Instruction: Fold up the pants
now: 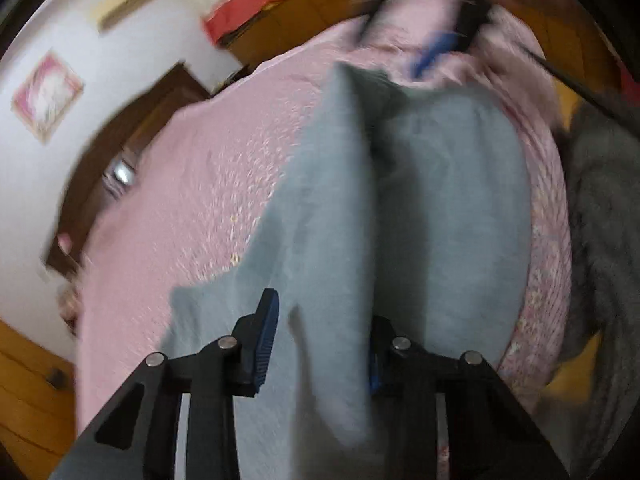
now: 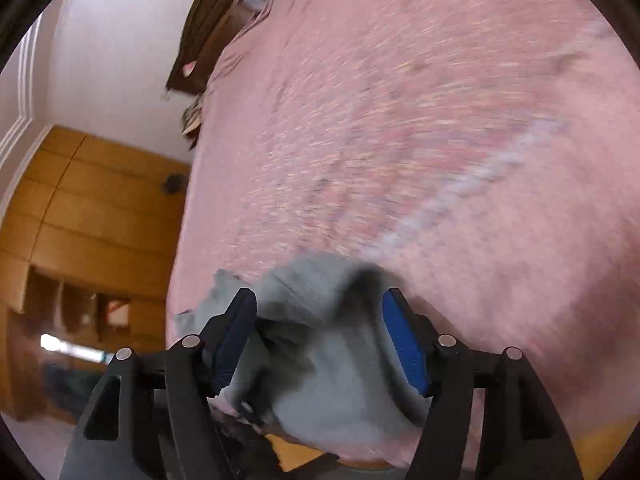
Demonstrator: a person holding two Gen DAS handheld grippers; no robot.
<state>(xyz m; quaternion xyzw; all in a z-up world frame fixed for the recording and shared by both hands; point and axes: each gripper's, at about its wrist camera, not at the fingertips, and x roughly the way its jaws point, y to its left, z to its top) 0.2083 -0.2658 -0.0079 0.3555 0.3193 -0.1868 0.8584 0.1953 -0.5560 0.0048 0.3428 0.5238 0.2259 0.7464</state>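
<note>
Left gripper (image 1: 320, 344) — agape over pants (image 1: 440, 200)

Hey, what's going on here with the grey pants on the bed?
A person is folding grey pants on a pink bedspread, holding a tool in each hand. The left tool has pants fabric between its spread fingers. The right tool has a bunched part of the pants between its fingers. Both views are motion-blurred, so whether either one grips is unclear.

both wrist views close above pink bedspread (image 1: 192, 200) – shared
</note>
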